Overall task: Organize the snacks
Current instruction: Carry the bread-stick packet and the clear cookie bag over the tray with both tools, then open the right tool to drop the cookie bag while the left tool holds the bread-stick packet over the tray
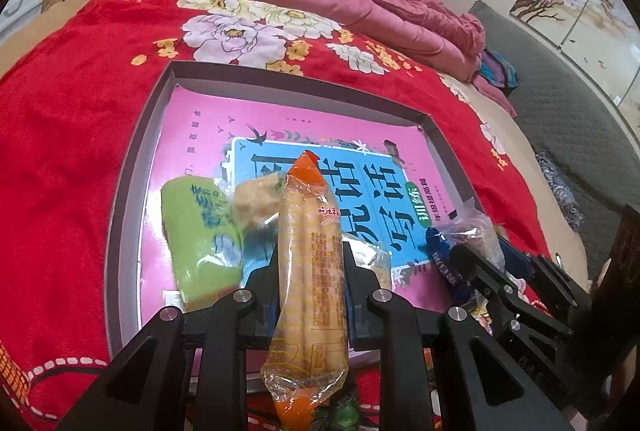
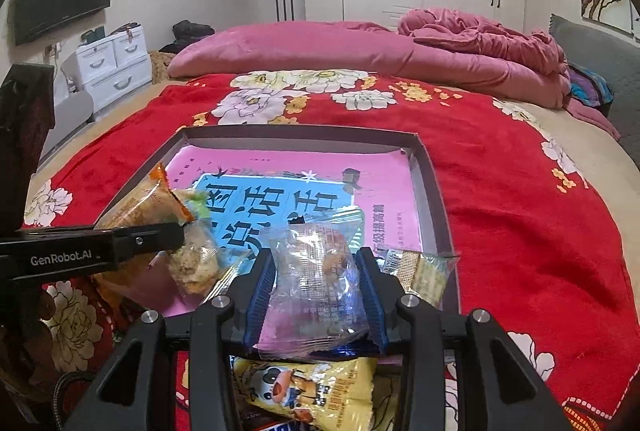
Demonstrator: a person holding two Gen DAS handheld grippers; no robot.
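- The bed [image 2: 520, 199] carries everything, under a red flowered blanket [image 1: 60, 135], with a pink quilt [image 2: 320, 51] bunched along its far edge.
- A shallow grey box [image 1: 132, 167] lies on the blanket toward the bed's near edge, its floor covered by a pink and blue book [image 1: 208, 127].
- The left gripper [image 1: 310, 271] is clenched on a long orange-ended snack pack [image 1: 310, 251], held lengthwise above the box's near edge.
- The right gripper [image 2: 316, 279] is clamped on a clear snack packet [image 2: 316, 271] above the box's near right part.
- A green packet [image 1: 200, 239] lies at the box's near left side.
- A yellow cartoon packet [image 2: 312, 387] lies on the blanket just outside the box's near edge, below the right gripper.
- A small pale packet [image 2: 420, 267] rests in the box's near right corner.
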